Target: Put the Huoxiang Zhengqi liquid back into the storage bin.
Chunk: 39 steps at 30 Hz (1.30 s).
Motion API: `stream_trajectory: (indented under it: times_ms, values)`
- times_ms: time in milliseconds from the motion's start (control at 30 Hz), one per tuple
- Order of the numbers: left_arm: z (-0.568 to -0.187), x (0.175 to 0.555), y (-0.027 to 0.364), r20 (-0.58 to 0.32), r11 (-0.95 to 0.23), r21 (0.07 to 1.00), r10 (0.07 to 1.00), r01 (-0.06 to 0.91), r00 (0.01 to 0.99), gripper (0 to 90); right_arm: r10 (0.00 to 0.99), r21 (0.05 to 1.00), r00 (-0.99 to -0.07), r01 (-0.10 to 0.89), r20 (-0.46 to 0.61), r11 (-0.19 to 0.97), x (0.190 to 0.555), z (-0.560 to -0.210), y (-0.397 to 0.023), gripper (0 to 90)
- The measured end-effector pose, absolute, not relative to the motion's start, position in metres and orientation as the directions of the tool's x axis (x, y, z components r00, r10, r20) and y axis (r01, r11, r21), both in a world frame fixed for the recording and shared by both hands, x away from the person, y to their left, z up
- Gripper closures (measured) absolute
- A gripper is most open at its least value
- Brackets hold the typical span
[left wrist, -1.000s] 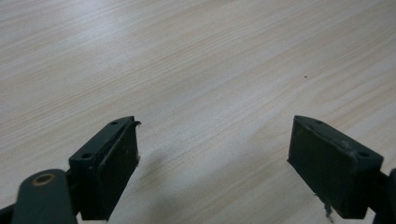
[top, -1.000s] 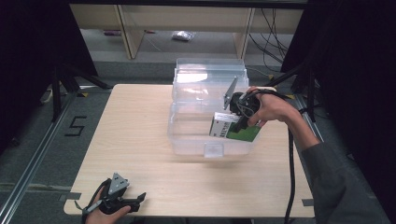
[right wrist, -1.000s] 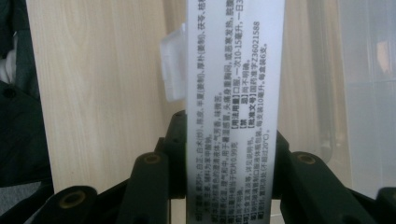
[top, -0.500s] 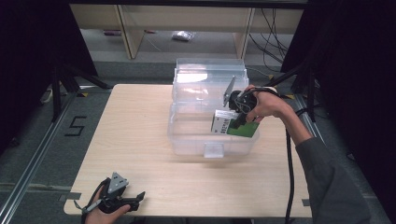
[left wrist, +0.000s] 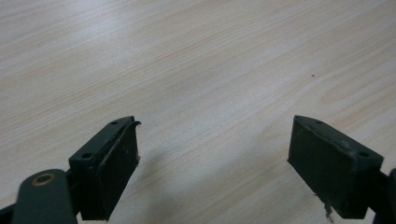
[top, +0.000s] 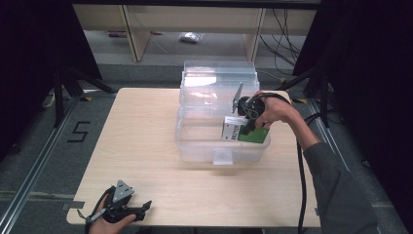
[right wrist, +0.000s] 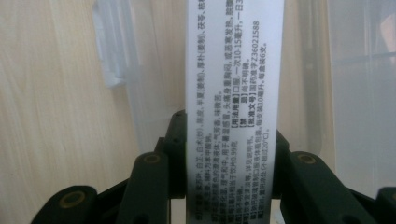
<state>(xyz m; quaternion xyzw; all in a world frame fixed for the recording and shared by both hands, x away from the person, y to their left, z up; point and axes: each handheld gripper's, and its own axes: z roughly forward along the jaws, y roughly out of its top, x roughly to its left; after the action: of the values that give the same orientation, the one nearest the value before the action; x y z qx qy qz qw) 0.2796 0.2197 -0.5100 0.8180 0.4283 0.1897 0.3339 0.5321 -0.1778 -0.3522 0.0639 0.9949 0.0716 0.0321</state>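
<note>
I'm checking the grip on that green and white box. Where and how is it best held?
As now: the right gripper comes from above, shut across the box's narrow printed sides, inside the clear bin. The box's thin, flat form fits between the jaws, and the bin's walls likely block a side approach.

Right gripper (top: pixel 248 122) apparently gripping green-white box (top: pixel 245 133) inside clear bin (top: pixel 221 151)

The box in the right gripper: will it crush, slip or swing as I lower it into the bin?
The box looks like thin printed card, so probably light and crushable under a hard squeeze. The right gripper clamps its narrow faces squarely, so slipping seems unlikely. Flat-sided, it should rest in the bin without rolling.
</note>
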Motion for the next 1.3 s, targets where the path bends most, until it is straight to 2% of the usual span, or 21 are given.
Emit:
stream_trajectory:
  times_ms: [67, 200, 233, 300, 367, 433, 500, 633, 700, 733, 833, 900, 933, 1000, 1200, 1233, 1267, 1300]
  values:
    - [-0.51, 0.279, 0.219, 0.031, -0.41, 0.709, 0.832, 0.574, 0.555, 15.4, 0.159, 0.151, -0.987, 0.152, -0.034, 0.977, 0.532, -0.356, -0.177, 64.8]
    - [-0.51, 0.28, 0.22, 0.03, -0.413, 0.708, 0.828, 0.573, 0.56, 15.4, 0.141, 0.127, -0.989, 0.135, -0.036, 0.983, 0.534, -0.365, -0.178, 64.7]
    - [-0.51, 0.28, 0.219, 0.032, -0.413, 0.708, 0.829, 0.573, 0.558, 15.4, 0.19, 0.117, -0.981, 0.186, -0.023, 0.975, 0.531, -0.368, -0.178, 64.7]
    - [-0.51, 0.28, 0.22, 0.035, -0.417, 0.707, 0.827, 0.571, 0.561, 15.4, 0.109, 0.127, -0.994, 0.104, -0.029, 0.986, 0.538, -0.375, -0.179, 64.7]
    - [-0.512, 0.281, 0.219, 0.038, -0.401, 0.721, 0.837, 0.565, 0.545, 15.4, 0.133, 0.113, -0.991, 0.13, -0.02, 0.985, 0.537, -0.38, -0.18, 64.7]
    - [-0.511, 0.28, 0.22, 0.038, -0.42, 0.71, 0.824, 0.565, 0.565, 15.4, 0.108, 0.104, -0.994, 0.104, -0.033, 0.989, 0.539, -0.386, -0.181, 64.6]
    - [-0.511, 0.279, 0.219, 0.023, -0.405, 0.704, 0.834, 0.584, 0.551, 15.4, 0.133, 0.108, -0.991, 0.131, -0.016, 0.985, 0.537, -0.39, -0.181, 64.6]
    - [-0.511, 0.28, 0.218, 0.025, -0.397, 0.718, 0.835, 0.571, 0.549, 15.4, 0.118, 0.1, -0.993, 0.115, -0.023, 0.988, 0.539, -0.395, -0.184, 64.5]
    - [-0.51, 0.279, 0.22, 0.028, -0.41, 0.706, 0.831, 0.577, 0.556, 15.4, 0.17, 0.089, -0.985, 0.169, -0.001, 0.982, 0.535, -0.396, -0.182, 64.5]
    - [-0.51, 0.279, 0.22, 0.031, -0.414, 0.707, 0.828, 0.573, 0.56, 15.4, 0.128, 0.111, -0.992, 0.125, -0.018, 0.986, 0.537, -0.397, -0.182, 64.4]
    - [-0.511, 0.279, 0.218, 0.018, -0.393, 0.715, 0.837, 0.579, 0.546, 15.4, 0.086, 0.096, -0.996, 0.083, -0.025, 0.992, 0.54, -0.401, -0.181, 64.3]
    - [-0.511, 0.279, 0.219, 0.031, -0.405, 0.711, 0.835, 0.576, 0.549, 15.4, 0.097, 0.081, -0.995, 0.096, -0.011, 0.992, 0.54, -0.404, -0.181, 64.2]
    - [-0.51, 0.279, 0.22, 0.034, -0.415, 0.709, 0.828, 0.57, 0.56, 15.4, 0.134, 0.084, -0.991, 0.132, -0.008, 0.988, 0.538, -0.406, -0.181, 64.1]
    - [-0.51, 0.278, 0.218, 0.021, -0.393, 0.715, 0.839, 0.578, 0.544, 15.4, 0.088, 0.069, -0.996, 0.086, -0.024, 0.994, 0.542, -0.409, -0.181, 64.0]
    - [-0.509, 0.278, 0.218, 0.023, -0.395, 0.713, 0.839, 0.58, 0.543, 15.4, 0.112, 0.059, -0.994, 0.111, -0.009, 0.992, 0.538, -0.413, -0.178, 61.9]
    - [-0.51, 0.278, 0.218, 0.02, -0.393, 0.713, 0.839, 0.581, 0.543, 15.4, 0.17, 0.033, -0.985, 0.17, -0.014, 0.985, 0.535, -0.409, -0.178, 61.1]
    - [-0.509, 0.279, 0.22, 0.034, -0.415, 0.705, 0.83, 0.575, 0.556, 15.4, 0.143, 0.045, -0.989, 0.141, -0.028, 0.989, 0.537, -0.407, -0.179, 59.6]
    - [-0.509, 0.279, 0.22, 0.032, -0.414, 0.708, 0.828, 0.572, 0.56, 15.4, 0.155, 0.05, -0.988, 0.154, -0.02, 0.987, 0.537, -0.403, -0.18, 57.7]
